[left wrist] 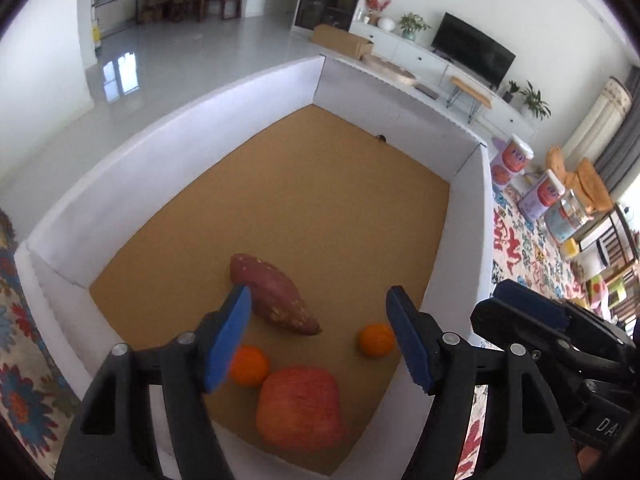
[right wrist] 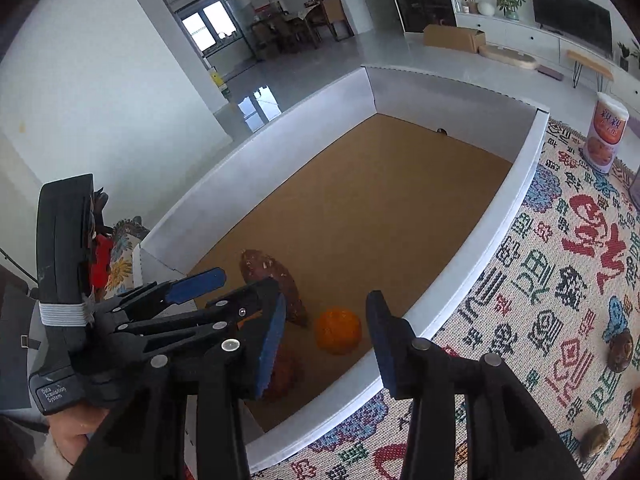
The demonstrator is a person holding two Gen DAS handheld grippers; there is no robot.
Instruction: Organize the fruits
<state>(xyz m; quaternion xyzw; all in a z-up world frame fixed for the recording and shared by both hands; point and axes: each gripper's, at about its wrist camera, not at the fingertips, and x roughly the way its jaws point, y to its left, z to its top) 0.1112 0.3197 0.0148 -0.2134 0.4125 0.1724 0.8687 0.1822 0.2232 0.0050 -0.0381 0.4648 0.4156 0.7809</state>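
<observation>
**Kid:** What are your claws doing?

**Me:** My left claw is wide open and holds nothing. It hangs over the near end of the white box. My right claw is wide open too, and it is empty. It hangs over the near edge of the box, just beside my left one.

**Kid:** What is closest to you?

**Me:** A big red apple sits in the near part of the box. Just beside it is a small orange. I cannot tell if they touch. Another orange lies near the right wall. In the right view that orange shows between my right claw's two fingers.

**Kid:** And behind them?

**Me:** A long sweet potato lies a bit farther in. The rest of the brown floor, out to the far wall, has nothing on it but a tiny dark speck I cannot make out.

**Kid:** Are you done?

**Me:** I think not. Four things are in the box. But out on the patterned mat on the right I see small brown round things. They may be fruit, I cannot tell. If so, they are left to do.
</observation>
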